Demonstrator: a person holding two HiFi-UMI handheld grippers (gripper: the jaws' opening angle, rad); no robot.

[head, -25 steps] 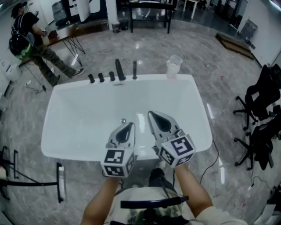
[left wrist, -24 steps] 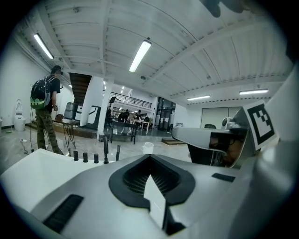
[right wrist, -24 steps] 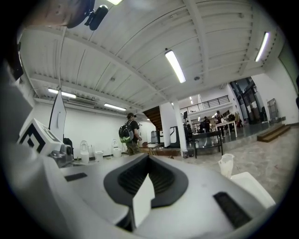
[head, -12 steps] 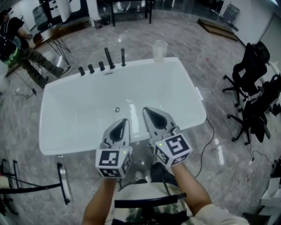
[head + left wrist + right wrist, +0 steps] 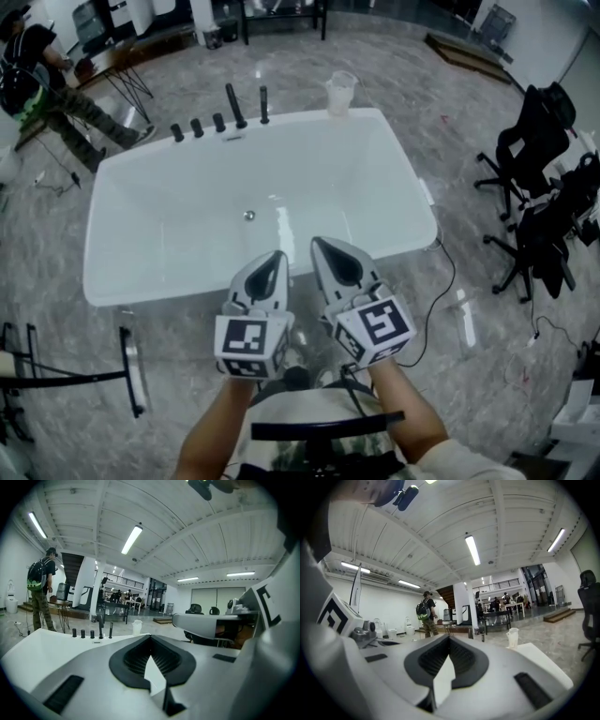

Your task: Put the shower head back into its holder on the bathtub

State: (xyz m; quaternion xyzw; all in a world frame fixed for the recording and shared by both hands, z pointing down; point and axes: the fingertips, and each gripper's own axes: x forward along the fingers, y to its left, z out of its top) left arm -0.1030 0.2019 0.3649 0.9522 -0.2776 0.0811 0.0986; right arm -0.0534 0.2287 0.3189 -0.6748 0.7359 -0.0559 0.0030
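Both of my tools are empty and closed: the left hand-held gripper (image 5: 274, 255) and the right hand-held gripper (image 5: 321, 244) each have their jaws together, side by side over the near rim of the bathtub (image 5: 417, 202). The thing I take for the shower head (image 5: 264, 103) is the slim black stick on the far rim, just right of the taller black spout (image 5: 233, 105). It stands upright with its long axis vertical, so to my eye it already sits in its holder (I cannot make out the socket itself). It lies straight across the basin from my left tool, well apart from both, with the right tool a little further off to the right. Any reach has to go far and slightly left.

The head view gives the layout from above, with the row of fittings and the clear cup (image 5: 341, 94) further right on the same rim. The left gripper view looks level across the tub, so it confirms the stick (image 5: 110, 630) is vertical, but it hides the basin.
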